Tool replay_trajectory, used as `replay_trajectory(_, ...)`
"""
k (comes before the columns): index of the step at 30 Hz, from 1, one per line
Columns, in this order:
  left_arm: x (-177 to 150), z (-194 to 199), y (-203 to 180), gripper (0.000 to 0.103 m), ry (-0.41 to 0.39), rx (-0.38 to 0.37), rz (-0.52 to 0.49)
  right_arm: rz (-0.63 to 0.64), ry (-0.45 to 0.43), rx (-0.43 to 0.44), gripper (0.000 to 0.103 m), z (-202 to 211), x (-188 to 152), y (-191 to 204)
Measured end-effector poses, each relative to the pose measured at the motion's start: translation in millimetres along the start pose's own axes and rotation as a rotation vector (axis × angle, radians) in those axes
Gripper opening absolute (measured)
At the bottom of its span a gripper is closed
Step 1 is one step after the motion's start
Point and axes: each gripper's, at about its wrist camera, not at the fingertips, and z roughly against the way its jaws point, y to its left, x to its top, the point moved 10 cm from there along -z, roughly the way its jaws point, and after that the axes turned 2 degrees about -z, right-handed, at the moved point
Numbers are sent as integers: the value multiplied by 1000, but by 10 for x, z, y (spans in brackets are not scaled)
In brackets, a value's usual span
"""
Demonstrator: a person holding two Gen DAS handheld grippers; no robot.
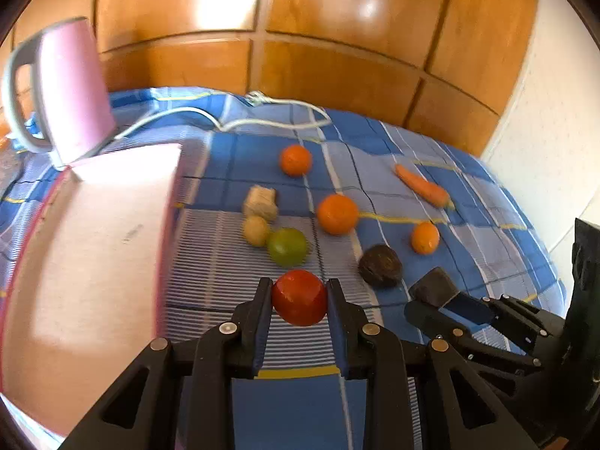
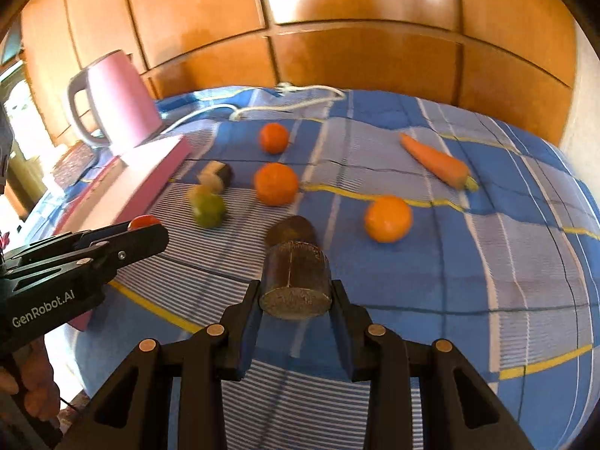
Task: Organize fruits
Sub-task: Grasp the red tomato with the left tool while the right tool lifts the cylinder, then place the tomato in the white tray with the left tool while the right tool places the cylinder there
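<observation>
Red fruit: a round red fruit (image 1: 299, 302) is clamped between the pads of the left gripper (image 1: 299, 300), raised off the checked blue cloth (image 1: 468, 195) near its front edge.
Dark piece: the right gripper (image 2: 296, 292) is closed on a dark brown cylindrical chunk (image 2: 296, 281) with a flat speckled cut face, also held above the cloth.
Loose fruit: three oranges (image 1: 337, 213) (image 1: 296, 159) (image 1: 425, 237), a green fruit (image 1: 287, 246), a small yellowish one (image 1: 256, 230) touching it, and a dark wrinkled fruit (image 1: 380, 265) lie around the middle of the cloth.
Carrot: a carrot (image 1: 422, 185) lies toward the far right edge.
Pale lump: a beige block (image 1: 260, 202) sits just behind the yellowish fruit.
Left side: a pink box (image 1: 93, 247) lies along the left edge, a pink kettle (image 1: 71, 90) at the far left corner, its white cord (image 1: 232, 122) trailing along the far edge.
</observation>
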Motion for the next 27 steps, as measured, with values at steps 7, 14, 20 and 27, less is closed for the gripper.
replay_trajectory(7, 85, 228, 457, 28, -43, 83, 77, 68, 11, 82, 35, -28, 145, 430)
replay_trajectory(14, 52, 392, 1025, 28, -66, 171, 165, 169, 37, 159, 35, -96, 216, 968)
replay_trajectory(20, -41, 469, 1528, 28, -64, 245, 250, 219, 37, 227, 35, -157, 401, 1424)
replay_trajectory(27, -188, 521, 2048, 30, -49, 304, 369, 233, 49, 288, 36, -335, 644, 2011)
